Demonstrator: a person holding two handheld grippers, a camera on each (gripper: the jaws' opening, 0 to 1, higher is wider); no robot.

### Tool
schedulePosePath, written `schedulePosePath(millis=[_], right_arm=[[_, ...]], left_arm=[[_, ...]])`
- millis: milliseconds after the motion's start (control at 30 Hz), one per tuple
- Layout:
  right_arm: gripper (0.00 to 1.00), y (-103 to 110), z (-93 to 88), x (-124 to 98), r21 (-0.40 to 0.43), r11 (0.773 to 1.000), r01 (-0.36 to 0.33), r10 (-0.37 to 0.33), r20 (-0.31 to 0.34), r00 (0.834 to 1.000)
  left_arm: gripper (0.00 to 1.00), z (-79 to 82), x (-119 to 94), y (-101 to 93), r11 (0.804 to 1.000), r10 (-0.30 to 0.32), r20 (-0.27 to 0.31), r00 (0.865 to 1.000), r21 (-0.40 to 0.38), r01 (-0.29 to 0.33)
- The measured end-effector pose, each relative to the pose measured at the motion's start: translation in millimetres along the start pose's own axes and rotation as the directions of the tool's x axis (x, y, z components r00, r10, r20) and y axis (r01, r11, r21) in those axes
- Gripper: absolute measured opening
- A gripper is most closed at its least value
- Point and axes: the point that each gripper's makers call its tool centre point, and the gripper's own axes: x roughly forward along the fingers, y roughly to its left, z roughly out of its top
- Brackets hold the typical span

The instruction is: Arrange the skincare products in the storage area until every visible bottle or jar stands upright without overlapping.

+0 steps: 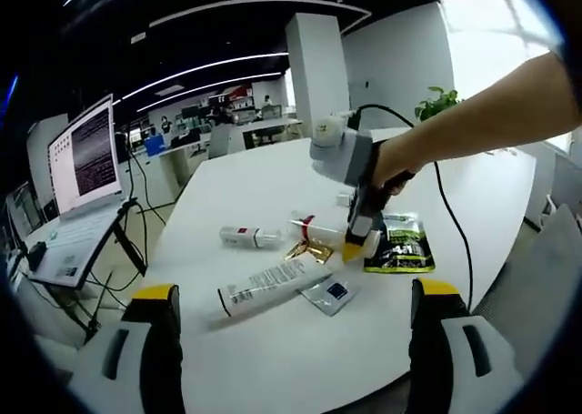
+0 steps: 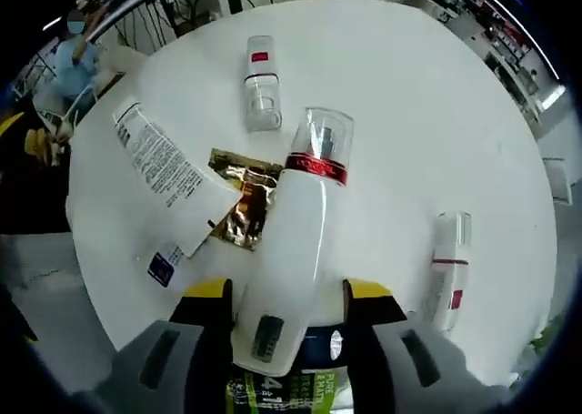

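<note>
White pump bottle with red band, clear cap (image 2: 300, 223) lying centre frame on white round bench (image 2: 436, 114), base between right gripper (image 2: 289, 328) jaws, gripped. Rigid, smooth plastic, likely slippery; hold body, not cap. Left gripper (image 1: 291, 341) jaws open, empty.

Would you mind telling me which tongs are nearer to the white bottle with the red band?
Right. The right tongs straddle the red-banded white bottle, one jaw on each side of its base. The left tongs are open and held back at the table's near edge, apart from it.
</note>
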Motion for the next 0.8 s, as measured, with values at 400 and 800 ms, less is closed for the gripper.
schedulePosePath(millis=[400,800], right_arm=[[0.45,0.6,1.7,1.8,-0.054,0.998,-0.015,0.011,-0.069,0.998],[0.31,-1.9,5.3,1.9,-0.027,1.0,-0.014,0.013,-0.035,0.999]], left_arm=[[0.99,-3.5,1.3,-3.0,1.0,-0.011,-0.018,1.0,0.015,0.011],[0.99,-7.5,2.4,-5.4,1.0,-0.028,-0.039,0.999,0.009,0.028]])
